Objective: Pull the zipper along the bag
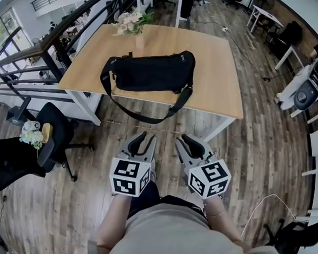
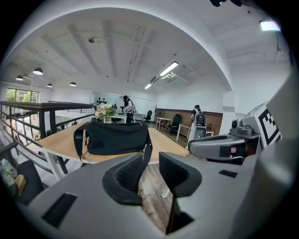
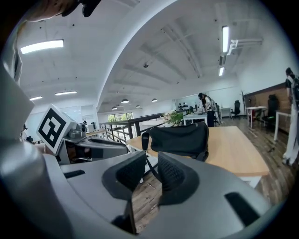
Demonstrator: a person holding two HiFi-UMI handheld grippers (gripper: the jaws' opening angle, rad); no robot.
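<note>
Black bag flat on the light wooden table, stretched lengthwise across it, toward the left half of the top and close to the front edge. Zipper too small to make out from here. Shoulder strap trailing off the bag's two ends, looping over the table's front edge and hanging free above the wooden floor. Vase of pale flowers behind the bag near the far edge, apart from it. Nearer the camera, well short of the table and over bare floor: left gripper and right gripper, side by side, both pointing toward the bag and slightly down, touching neither bag nor strap nor each other. In the left gripper view, left gripper with jaws a narrow way apart, nothing held; only floorboards and the distant hanging strap visible through the gap, the bag straight ahead beyond. In the right gripper view, right gripper likewise parted by a slim gap, ribbed pads bare and empty, the bag ahead and a little right. Marker cube at the back of the left tool, a second one at the back of the right, forearms behind both. Farther out: black office chair left of the table, dark railing along the left side, white desks along the room's right edge, a person standing far off behind the table.
</note>
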